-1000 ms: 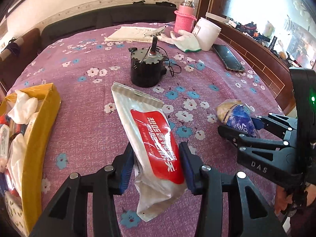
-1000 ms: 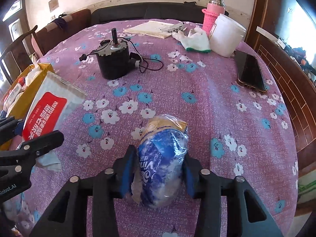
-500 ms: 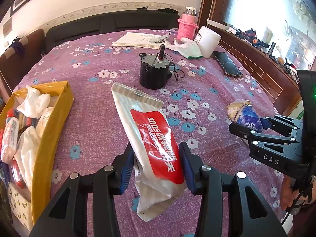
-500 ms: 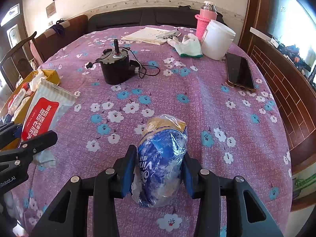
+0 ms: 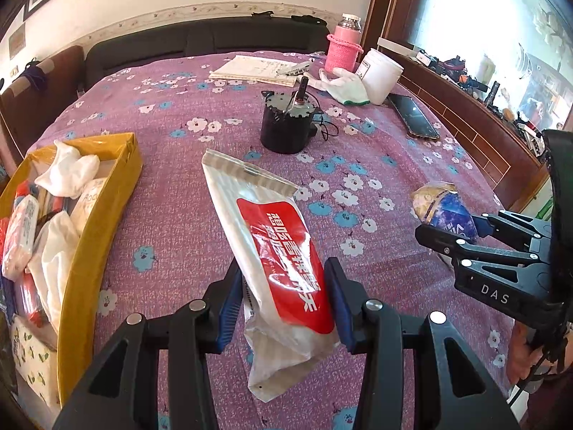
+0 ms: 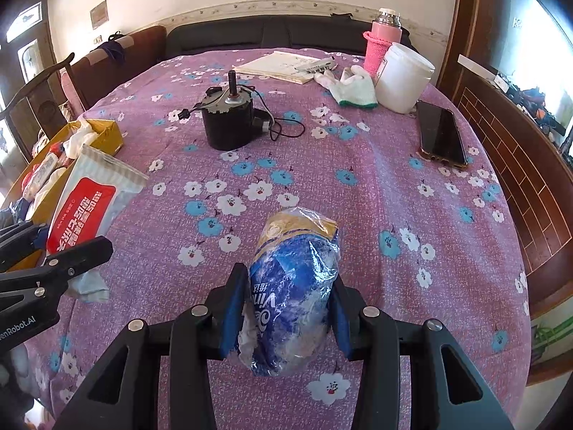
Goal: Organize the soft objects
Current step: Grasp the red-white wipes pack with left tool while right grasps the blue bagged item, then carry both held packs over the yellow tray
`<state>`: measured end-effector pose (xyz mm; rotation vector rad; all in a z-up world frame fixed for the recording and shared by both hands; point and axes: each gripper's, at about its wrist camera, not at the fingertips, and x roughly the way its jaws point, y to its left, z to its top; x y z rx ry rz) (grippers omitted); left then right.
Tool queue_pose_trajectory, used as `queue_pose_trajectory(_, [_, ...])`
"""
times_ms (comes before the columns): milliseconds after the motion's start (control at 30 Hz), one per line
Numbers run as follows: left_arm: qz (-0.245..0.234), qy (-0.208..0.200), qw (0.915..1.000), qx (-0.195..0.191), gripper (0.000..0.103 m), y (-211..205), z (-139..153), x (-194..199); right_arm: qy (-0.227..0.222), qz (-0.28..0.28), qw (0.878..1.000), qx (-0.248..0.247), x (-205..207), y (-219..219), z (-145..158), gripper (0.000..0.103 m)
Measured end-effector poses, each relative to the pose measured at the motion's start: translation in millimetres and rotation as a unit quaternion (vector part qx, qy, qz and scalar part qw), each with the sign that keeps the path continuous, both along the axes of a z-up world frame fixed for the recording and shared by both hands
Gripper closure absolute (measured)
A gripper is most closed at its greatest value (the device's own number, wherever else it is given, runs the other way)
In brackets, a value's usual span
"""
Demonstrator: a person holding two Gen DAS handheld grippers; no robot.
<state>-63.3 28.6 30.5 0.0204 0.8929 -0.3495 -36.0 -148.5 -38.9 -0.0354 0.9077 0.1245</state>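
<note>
While both packs hang above the purple flowered surface (image 5: 179, 215), the left claw (image 5: 283, 304) is clamped on a white pouch with a red label (image 5: 275, 247), its blue pads pressing either side of the lower half and the striped sealed end pointing away from the camera. Right claw (image 6: 286, 308): clamped on a blue and white tissue pack (image 6: 293, 286) with a tan end, held lengthwise between the pads. Yellow box (image 5: 104, 211): at the left edge of the surface, already holding white tissues and small wrapped packs. Black motor (image 6: 229, 122) with shaft and cable: mid-surface, well apart from both packs. Far end: papers (image 6: 283, 64), white glove (image 6: 352, 87), white tub (image 6: 403, 77), pink bottle (image 6: 379, 43). Phone (image 6: 442, 132): lying flat near the right edge.
</note>
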Motion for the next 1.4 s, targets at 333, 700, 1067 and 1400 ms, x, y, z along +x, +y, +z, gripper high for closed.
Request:
queue_pose_trajectory(333, [0.018, 0.018, 0.9993, -0.029, 0.059, 26, -5, -15, 0.012, -0.007, 0.999, 0.032, -12, -2, -8, 0.057])
queue_pose_trajectory(700, [0.028, 0.010, 0.9983, -0.051, 0.059, 49, 9, -37, -0.005, 0.008, 0.999, 0.052, -33, 19, 1, 0.057])
queue_pose_trajectory(1067, [0.029, -0.003, 0.9973, -0.067, 0.059, 68, 23, -59, -0.023, 0.034, 0.998, 0.045, -51, 45, 14, 0.057])
queue_pose_trajectory(1400, [0.052, -0.011, 0.9955, -0.078, 0.059, 93, 31, -70, -0.033, 0.064, 0.996, 0.044, -63, 73, 24, 0.057])
